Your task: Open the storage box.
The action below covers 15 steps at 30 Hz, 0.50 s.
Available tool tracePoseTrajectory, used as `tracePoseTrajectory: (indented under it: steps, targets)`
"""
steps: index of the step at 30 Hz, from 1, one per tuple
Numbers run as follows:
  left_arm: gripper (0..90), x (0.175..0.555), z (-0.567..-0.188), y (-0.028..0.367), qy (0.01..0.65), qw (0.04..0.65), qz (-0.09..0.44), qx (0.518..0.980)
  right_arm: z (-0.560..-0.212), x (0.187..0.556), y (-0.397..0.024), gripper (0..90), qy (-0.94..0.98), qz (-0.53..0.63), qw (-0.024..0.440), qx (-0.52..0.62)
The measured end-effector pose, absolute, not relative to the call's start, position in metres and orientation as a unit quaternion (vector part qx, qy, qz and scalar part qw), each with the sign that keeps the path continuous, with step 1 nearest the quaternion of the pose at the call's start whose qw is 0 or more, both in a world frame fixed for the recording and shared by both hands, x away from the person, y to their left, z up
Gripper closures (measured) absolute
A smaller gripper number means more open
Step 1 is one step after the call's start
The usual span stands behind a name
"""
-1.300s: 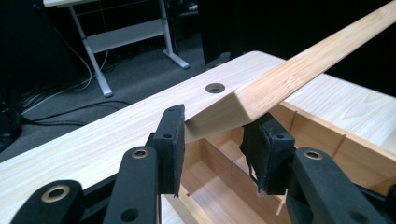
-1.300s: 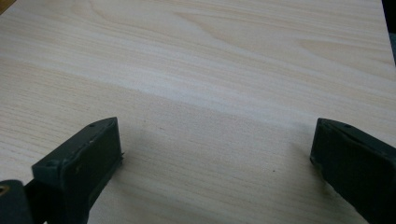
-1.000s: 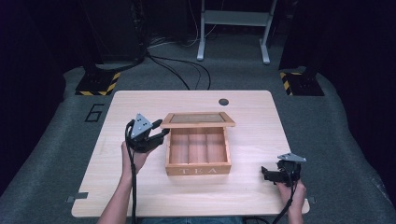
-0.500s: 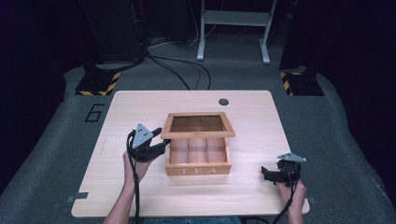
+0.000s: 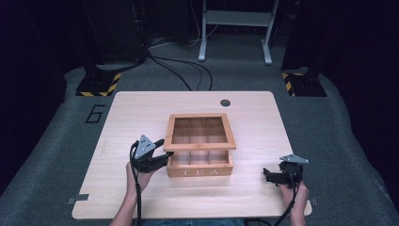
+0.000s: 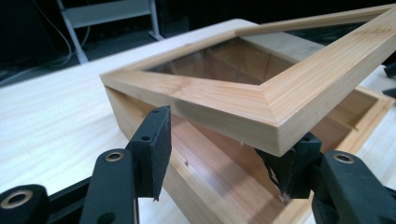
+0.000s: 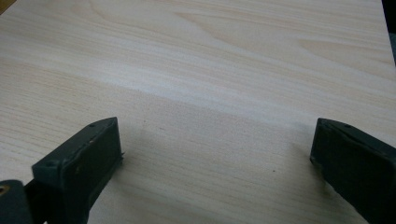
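Observation:
A wooden box marked TEA (image 5: 200, 171) stands in the middle of the table, its inner dividers (image 5: 199, 131) showing through the glass-paned lid (image 5: 199, 147). The lid hangs tilted, a little above the box's rim. My left gripper (image 5: 165, 148) is open at the lid's front left corner. In the left gripper view that lid corner (image 6: 275, 126) sits just above and between the wide-apart jaws of the left gripper (image 6: 229, 135), over the open box (image 6: 219, 168). My right gripper (image 5: 267, 175) rests open near the table's front right. Bare wood lies between the jaws of the right gripper (image 7: 217, 140).
The light wooden table (image 5: 136, 113) has a small black round cap (image 5: 225, 102) at its back edge. Beyond the table, cables (image 5: 179, 70), a white stand (image 5: 235, 28) and striped floor bases (image 5: 96, 87) sit on the dark floor.
The lid has swung down from a steep angle to nearly flat over the box. My left gripper has moved down and toward the front with it. The right gripper has stayed put.

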<state>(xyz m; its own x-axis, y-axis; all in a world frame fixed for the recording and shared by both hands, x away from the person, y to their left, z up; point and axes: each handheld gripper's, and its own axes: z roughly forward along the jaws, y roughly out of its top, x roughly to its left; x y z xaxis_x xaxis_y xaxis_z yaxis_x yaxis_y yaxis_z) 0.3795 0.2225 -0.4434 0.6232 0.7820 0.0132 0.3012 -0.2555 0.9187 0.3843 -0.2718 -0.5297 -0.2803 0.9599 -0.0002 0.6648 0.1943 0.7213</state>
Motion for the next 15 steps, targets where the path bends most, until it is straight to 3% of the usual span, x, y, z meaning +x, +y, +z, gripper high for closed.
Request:
tracePoseTrajectory:
  steps: [15]
  targets:
    - [41.9,0.376,-0.471,0.224,0.365,0.488,0.207,0.765,-0.53,0.384,-0.272,1.5,0.736,0.314,0.235,0.552]
